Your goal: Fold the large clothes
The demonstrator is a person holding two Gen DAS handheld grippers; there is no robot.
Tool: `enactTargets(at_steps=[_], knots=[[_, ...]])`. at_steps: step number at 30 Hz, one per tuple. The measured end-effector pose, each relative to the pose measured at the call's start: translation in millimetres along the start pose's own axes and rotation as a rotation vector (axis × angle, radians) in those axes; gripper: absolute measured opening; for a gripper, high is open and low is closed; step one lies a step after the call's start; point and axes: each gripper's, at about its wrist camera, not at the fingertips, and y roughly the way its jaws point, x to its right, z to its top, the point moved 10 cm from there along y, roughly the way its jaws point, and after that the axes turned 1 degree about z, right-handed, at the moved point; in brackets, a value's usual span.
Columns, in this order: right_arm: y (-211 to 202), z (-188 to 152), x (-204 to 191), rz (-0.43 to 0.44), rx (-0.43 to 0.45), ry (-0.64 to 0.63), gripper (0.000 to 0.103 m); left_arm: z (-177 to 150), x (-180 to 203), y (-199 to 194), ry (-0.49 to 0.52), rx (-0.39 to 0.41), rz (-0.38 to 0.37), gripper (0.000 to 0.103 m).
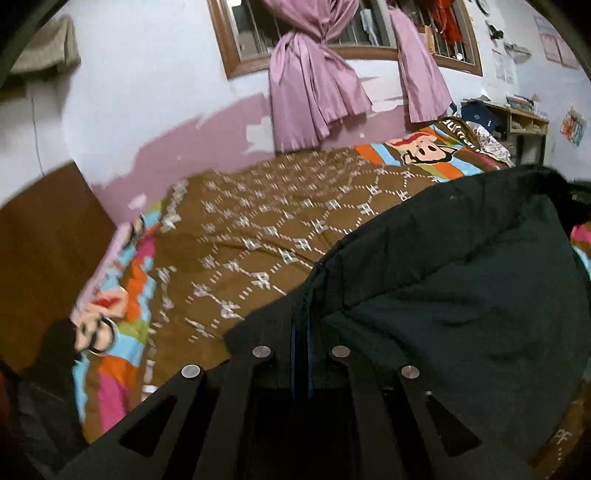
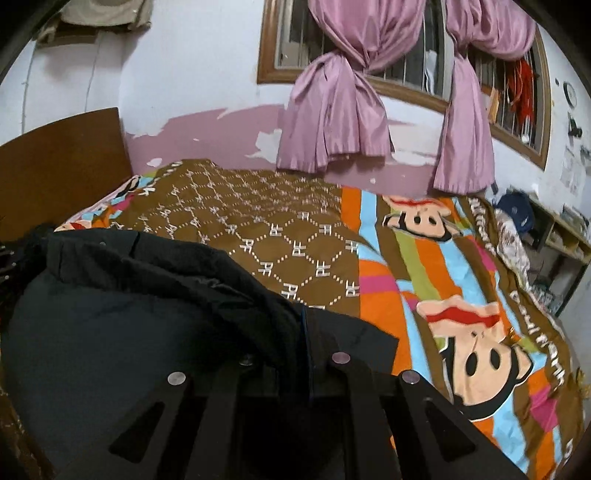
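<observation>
Both grippers, left gripper (image 1: 301,354) and right gripper (image 2: 304,354), seemingly pinch the dark jacket (image 1: 461,277) over the patterned bedspread (image 1: 258,221)

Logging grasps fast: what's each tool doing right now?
Left tool: shut on the black jacket.
Right tool: shut on the black jacket.

A lived-in home bedroom.
A bed (image 2: 314,240) with cartoon-print bedspread, knotted pink curtains (image 2: 332,110) over a barred window (image 1: 332,33), peeling pink wall paint.
</observation>
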Motion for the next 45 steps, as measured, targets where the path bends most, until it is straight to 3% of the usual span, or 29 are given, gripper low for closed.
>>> enactTargets(at_steps=[4,6,7,8,9,10,11,15,18,21,26,30,33,36,45], knots=[[7.6,-7.1,-1.6,0.020,-0.008,0.002,0.016,-4.9,-1.2,10.5,-0.041,-0.014,-0.060,0.007],[5.9,-7.2,-1.8,0.032,-0.003,0.003,0.029,-3.3,3.8,8.4,-0.043,-0.005,-0.076,0.011],[3.2,-6.6,-1.2,0.042,0.005,0.008,0.036,-2.4,3.0,6.3,-0.046,0.003,-0.087,0.023],[-1.0,-5.2,-0.5,0.043,0.017,0.014,0.054,-1.0,1.1,2.7,-0.055,0.014,-0.096,0.046],[-4.9,-3.4,-0.2,0.040,0.030,0.018,0.065,1.9,-1.9,-2.3,-0.068,0.030,-0.093,0.060],[-10.4,-1.6,0.4,0.042,0.045,0.021,0.068,4.9,-6.0,-7.5,-0.084,0.051,-0.081,0.080],[-15.5,-0.1,0.5,0.052,0.054,0.023,0.069,7.5,-11.6,-15.4,-0.110,0.082,-0.068,0.087],[-35.9,0.5,-3.1,0.093,0.070,0.044,0.082,10.5,-20.7,-38.3,-0.174,0.111,-0.093,0.087],[-53.5,-3.5,-10.1,0.107,0.091,0.026,0.092,7.6,-17.1,-61.8,-0.165,0.142,-0.105,0.087],[-65.4,-14.7,-20.5,0.145,0.082,0.011,0.092,-5.2,4.0,-82.8,-0.110,0.158,-0.149,0.087],[-64.5,-46.6,-52.3,0.270,-0.014,0.003,0.093,-34.3,52.6,-85.4,-0.054,0.082,-0.265,0.087],[-50.3,-71.5,-79.8,0.352,-0.105,0.006,0.093,-50.7,80.9,-71.3,-0.031,0.020,-0.317,0.087],[-29.6,-84.4,-89.1,0.331,-0.162,-0.017,0.093,-57.9,88.6,-55.0,-0.014,-0.023,-0.303,0.087],[-10.1,-82.5,-89.9,0.304,-0.170,-0.025,0.097,-59.6,88.9,-33.5,0.005,-0.053,-0.230,0.087],[44.8,-44.8,-69.9,0.226,-0.177,0.041,0.103,-38.8,58.0,9.3,-0.116,-0.075,-0.150,0.095]])
